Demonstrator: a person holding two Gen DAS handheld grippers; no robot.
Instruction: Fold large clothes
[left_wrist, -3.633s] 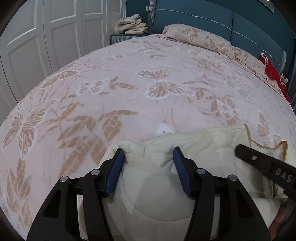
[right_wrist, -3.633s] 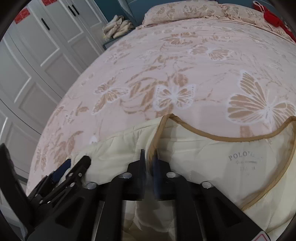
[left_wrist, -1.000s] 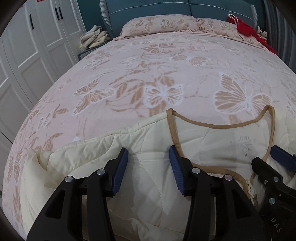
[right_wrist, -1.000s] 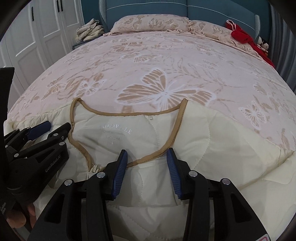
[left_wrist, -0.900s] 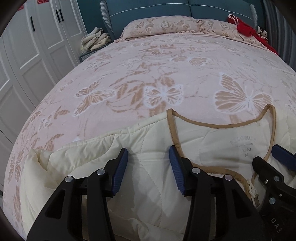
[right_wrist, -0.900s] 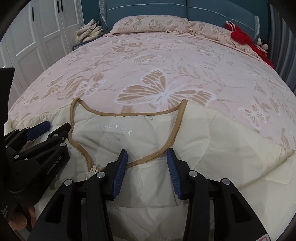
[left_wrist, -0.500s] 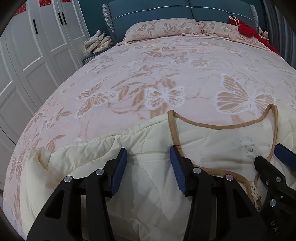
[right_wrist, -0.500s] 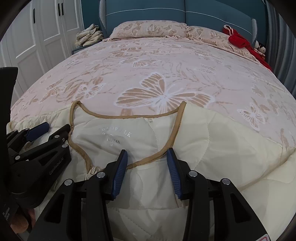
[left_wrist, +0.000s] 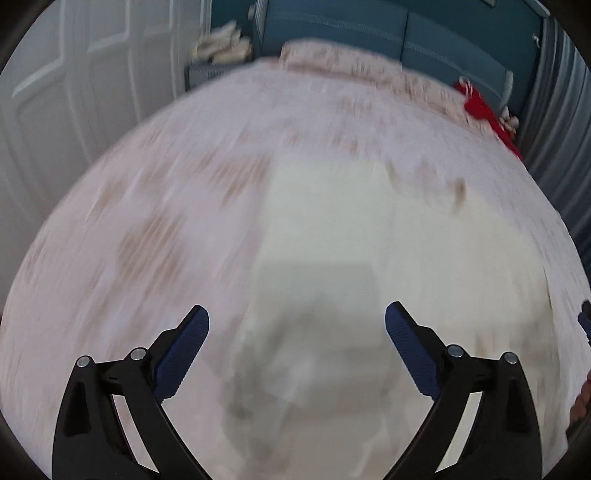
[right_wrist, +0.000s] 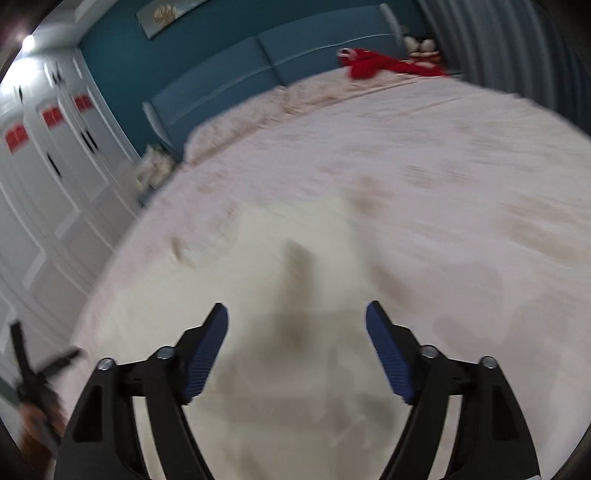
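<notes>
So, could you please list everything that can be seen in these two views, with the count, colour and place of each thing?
Quilted garment: one, cream, spread on the near part of the bed; blurred.
Bedspread: one, pink with brown pattern, covering the bed.
Pillows: count unclear, pink patterned, at the head of the bed.
Headboard: one, teal, behind the pillows.
Red item: one, red, at the far corner of the bed.
Folded cloths: a pile, off-white, on a stand beside the headboard.
Wardrobe doors: several, white with red stickers, along the side wall.
Picture: one, on the teal wall.
Left claw: open, empty, above the garment.
Right claw: open, empty, above the garment.
</notes>
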